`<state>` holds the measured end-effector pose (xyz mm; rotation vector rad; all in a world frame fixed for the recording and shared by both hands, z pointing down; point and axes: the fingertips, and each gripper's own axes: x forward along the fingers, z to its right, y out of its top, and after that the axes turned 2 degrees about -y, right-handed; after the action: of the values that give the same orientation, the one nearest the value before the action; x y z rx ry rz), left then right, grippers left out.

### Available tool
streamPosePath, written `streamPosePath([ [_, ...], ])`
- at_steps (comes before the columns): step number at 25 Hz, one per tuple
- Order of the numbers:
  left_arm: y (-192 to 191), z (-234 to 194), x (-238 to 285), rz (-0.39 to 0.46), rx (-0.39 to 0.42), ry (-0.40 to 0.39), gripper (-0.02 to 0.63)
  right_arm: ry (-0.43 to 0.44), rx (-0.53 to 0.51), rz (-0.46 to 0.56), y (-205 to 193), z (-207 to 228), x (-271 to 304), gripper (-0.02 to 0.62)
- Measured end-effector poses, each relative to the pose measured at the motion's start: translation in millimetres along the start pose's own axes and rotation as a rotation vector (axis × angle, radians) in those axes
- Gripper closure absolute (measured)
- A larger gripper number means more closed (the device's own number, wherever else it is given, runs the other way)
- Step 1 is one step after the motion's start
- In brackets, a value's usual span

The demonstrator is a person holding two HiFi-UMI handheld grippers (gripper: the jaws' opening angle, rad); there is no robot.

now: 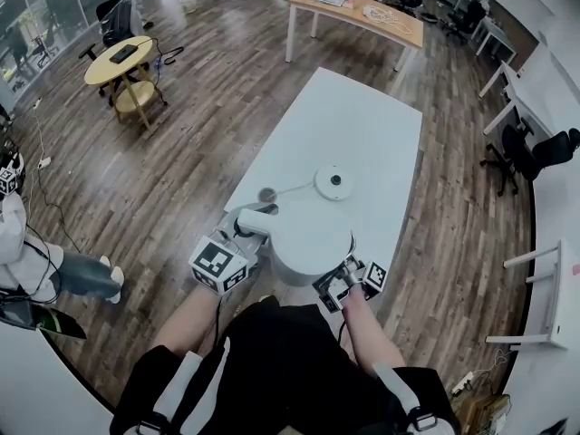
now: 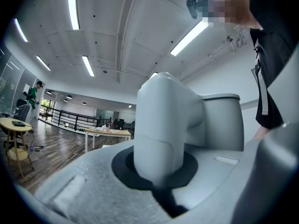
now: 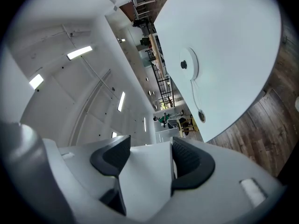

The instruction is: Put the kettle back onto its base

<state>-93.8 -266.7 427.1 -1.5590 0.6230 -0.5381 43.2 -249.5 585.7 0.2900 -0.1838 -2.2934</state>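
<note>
A white kettle (image 1: 308, 243) hangs over the near end of the white table (image 1: 362, 116), held from both sides. My left gripper (image 1: 237, 243) is shut on its handle (image 2: 161, 143), and the kettle body (image 2: 222, 120) rises just behind. My right gripper (image 1: 349, 275) is shut on a white part of the kettle (image 3: 147, 171), which sits between its dark pads (image 3: 191, 162). The round white base (image 1: 334, 181) lies on the table beyond the kettle, and its cord runs to a plug (image 1: 268, 193). The right gripper view also shows the base (image 3: 187, 64) and the plug (image 3: 201, 115).
The table stands on a wooden floor. A round yellow side table (image 1: 122, 62) with a chair is at far left. A long wooden table (image 1: 358, 12) stands at the back. An office chair (image 1: 535, 152) and white desks are at right, and a person (image 1: 36, 261) is at the left edge.
</note>
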Motion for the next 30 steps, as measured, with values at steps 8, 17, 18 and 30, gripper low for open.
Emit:
streamPosePath([
  [8,-6.9,-18.4,26.6,-0.013,-0.013,-0.022,0.606,-0.007,0.006,0.023,24.7,4.6,13.0,0.321],
  [17,-10.1,-42.0,81.3,-0.025,-0.013,-0.019,0.607,-0.007,0.022,0.022,77.8,1.6,37.2,0.321],
  [18,-8.4,-44.0,88.4,-0.022,-0.01,-0.015,0.606,-0.005,0.019,0.017,85.1,-1.3,40.5,0.321],
  [30,-1.1,-76.5,142.8,0.027,0.003,0.03,0.606,-0.003,-0.008,0.006,145.2,-13.1,73.3,0.321],
])
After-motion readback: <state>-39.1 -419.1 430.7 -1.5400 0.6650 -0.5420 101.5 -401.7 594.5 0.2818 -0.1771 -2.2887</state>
